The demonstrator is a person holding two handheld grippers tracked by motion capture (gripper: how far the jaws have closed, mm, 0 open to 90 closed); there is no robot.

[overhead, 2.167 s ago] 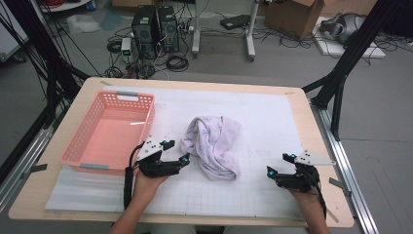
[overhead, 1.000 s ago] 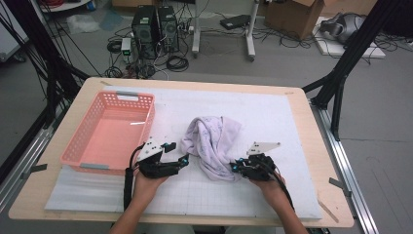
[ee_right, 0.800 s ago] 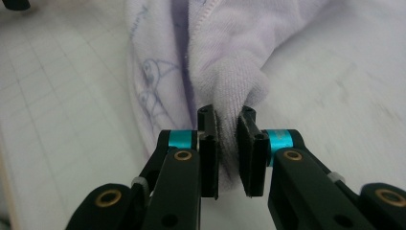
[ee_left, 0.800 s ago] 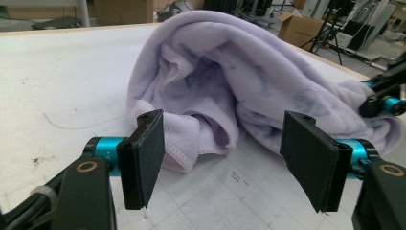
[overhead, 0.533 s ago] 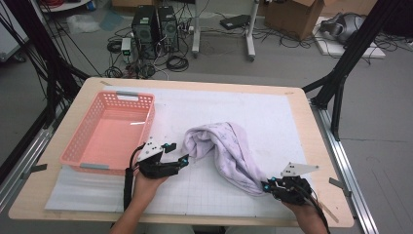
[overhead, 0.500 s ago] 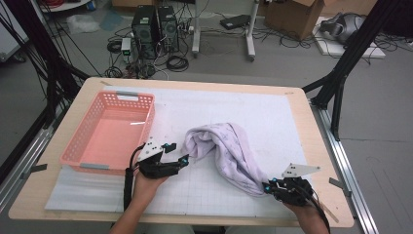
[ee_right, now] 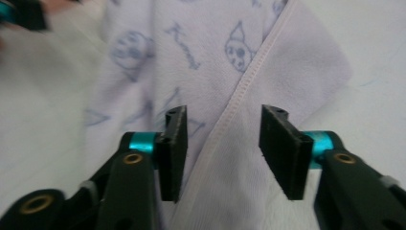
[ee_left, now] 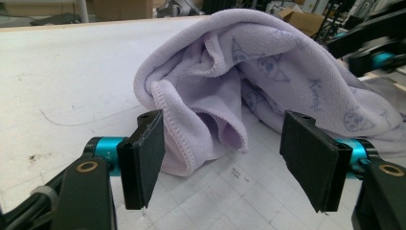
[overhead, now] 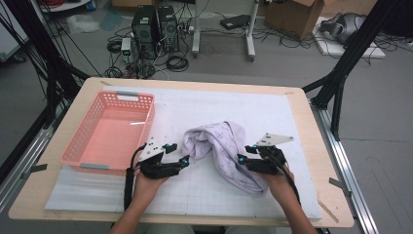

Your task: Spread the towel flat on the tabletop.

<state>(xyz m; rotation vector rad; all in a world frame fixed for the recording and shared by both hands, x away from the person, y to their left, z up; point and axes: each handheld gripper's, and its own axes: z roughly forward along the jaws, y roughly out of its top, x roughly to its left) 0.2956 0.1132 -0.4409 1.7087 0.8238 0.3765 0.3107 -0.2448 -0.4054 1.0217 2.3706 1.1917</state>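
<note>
Towel (overhead: 225,148), lilac, lies rumpled mid-frame on the tabletop (overhead: 297,105); left gripper (ee_left: 225,158) spread at its folded edge, right gripper (ee_right: 222,143) spread above its hem.

Bright, even overhead light, soft shadows, no harsh glare.
High view sharp enough but grainy, w/ a pale sheen on the pink basket (overhead: 108,134) floor. Left gripper view crisp up close, bkgd soft. Right gripper view blurry: towel (ee_right: 230,57) print smeared, top-left corner streaked, jaws a bit soft too.
</note>
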